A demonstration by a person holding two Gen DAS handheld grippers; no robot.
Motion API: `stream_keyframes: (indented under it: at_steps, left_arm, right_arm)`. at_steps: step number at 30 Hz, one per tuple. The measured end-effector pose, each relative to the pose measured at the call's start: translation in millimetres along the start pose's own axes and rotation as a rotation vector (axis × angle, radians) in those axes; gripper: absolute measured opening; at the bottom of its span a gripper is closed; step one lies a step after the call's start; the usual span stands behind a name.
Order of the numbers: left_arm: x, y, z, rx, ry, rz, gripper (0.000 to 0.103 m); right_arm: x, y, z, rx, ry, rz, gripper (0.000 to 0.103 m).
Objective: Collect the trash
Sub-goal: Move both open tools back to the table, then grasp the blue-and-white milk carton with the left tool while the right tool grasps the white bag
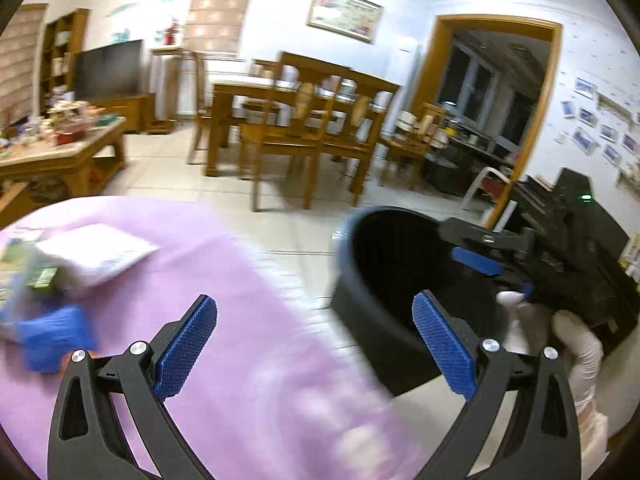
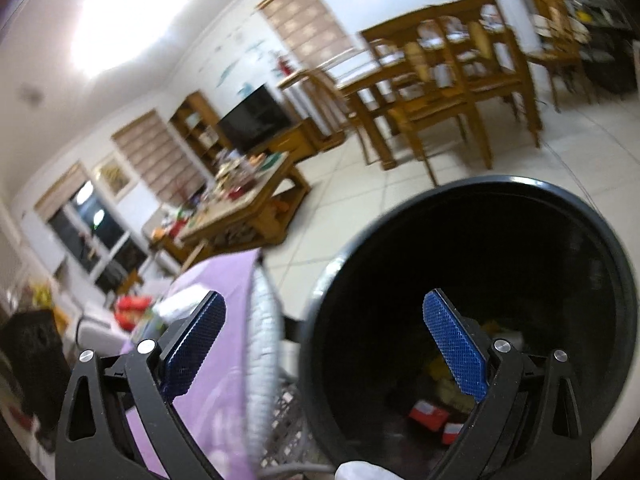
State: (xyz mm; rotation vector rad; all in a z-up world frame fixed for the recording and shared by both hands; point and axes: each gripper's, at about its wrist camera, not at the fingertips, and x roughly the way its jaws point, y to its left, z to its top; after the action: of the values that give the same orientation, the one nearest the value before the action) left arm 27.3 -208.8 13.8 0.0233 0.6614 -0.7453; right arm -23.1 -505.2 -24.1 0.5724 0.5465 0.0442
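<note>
A black trash bin (image 1: 384, 276) stands on the floor beside a table with a purple cloth (image 1: 224, 320). My left gripper (image 1: 316, 344) is open and empty, over the cloth's right edge and next to the bin. On the cloth at left lie a white packet (image 1: 96, 252), a green wrapper (image 1: 42, 276) and a blurred blue object (image 1: 56, 340). My right gripper (image 2: 324, 344) is open and empty, held over the bin's near rim (image 2: 310, 344); it also shows in the left wrist view (image 1: 486, 256) above the bin. Inside the bin lie red and yellow scraps (image 2: 428, 414).
A wooden dining table with chairs (image 1: 304, 120) stands on the tiled floor beyond the bin. A cluttered coffee table (image 1: 68, 144) is at the left. A dark cabinet (image 1: 576, 248) is right of the bin. A white lattice panel (image 2: 262, 344) hangs at the cloth's edge.
</note>
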Motion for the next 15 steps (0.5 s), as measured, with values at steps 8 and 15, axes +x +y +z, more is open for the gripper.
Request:
stream_keyframes:
  at_steps: [8, 15]
  left_arm:
    - [-39, 118, -1, -0.085, -0.003, 0.252, 0.098]
    - [-29, 190, 3, -0.096, 0.077, 0.398, 0.097]
  right_arm:
    - [56, 118, -9, -0.250, 0.096, 0.091, 0.098]
    - [111, 215, -30, -0.517, 0.172, 0.144, 0.090]
